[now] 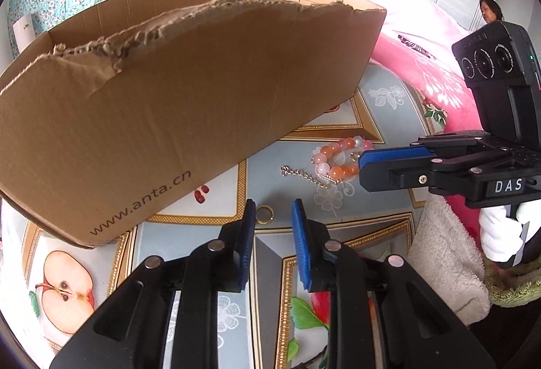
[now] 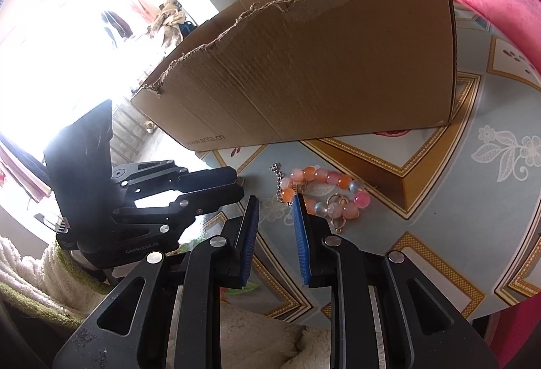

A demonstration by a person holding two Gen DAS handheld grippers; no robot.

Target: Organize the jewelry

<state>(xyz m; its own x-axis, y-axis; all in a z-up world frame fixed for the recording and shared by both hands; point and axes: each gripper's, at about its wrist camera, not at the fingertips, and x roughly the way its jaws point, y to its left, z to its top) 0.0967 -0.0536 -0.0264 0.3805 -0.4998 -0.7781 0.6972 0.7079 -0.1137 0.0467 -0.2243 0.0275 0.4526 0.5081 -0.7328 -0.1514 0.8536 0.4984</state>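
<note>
I hold my left gripper [image 1: 272,211] low over the bench [image 1: 382,98], its blue pads a narrow gap apart with nothing pressed between them; a small gold ring [image 1: 264,213] lies on the patterned cloth just beyond the tips, seen through the gap. My right gripper [image 2: 275,208] hangs over the same bench, its jaws likewise a narrow gap apart and empty, the tip of its right finger overlapping the near edge of a bead bracelet [image 2: 324,191] of orange, pink and clear beads. In the right wrist view I cannot tell whether that finger touches the beads. A short silver chain [image 1: 306,178] lies beside the bracelet, on its side toward the box, with one end running in under the beads. A gold clasp [image 2: 338,210] rests at the bracelet's near edge. Behind the jewelry stands an open cardboard box [image 1: 189,105] with a torn upper rim and a web address printed along its lower side. A white fleecy towel [image 1: 446,254] hangs at the bench's near edge, and pink bedding [image 1: 416,41] lies beyond the bench. From the left wrist view, my white-gloved right hand [image 1: 503,233] grips the right tool's handle.
</note>
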